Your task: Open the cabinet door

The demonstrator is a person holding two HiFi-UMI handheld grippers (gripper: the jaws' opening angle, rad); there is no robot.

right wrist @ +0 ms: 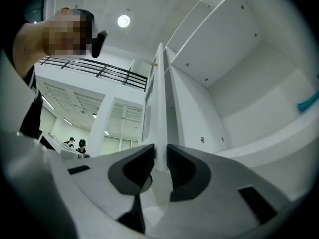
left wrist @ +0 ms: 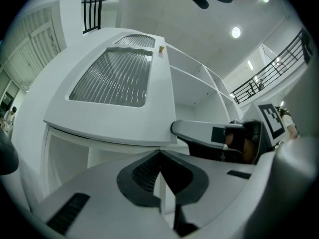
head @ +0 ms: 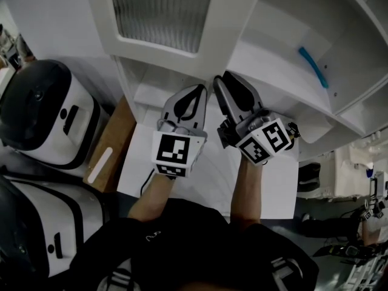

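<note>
Right tool [right wrist: 159,157] is clamping the free edge of the ribbed-glass cabinet door [head: 159,17], which is standing partly open. Left tool [left wrist: 160,154] is sitting closed and empty just under it. My call: pull along the hinge arc without twisting the edge.

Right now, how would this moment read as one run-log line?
right gripper: shut on cabinet door edge | left gripper: shut, empty | door: partly open, shelves exposed
</note>
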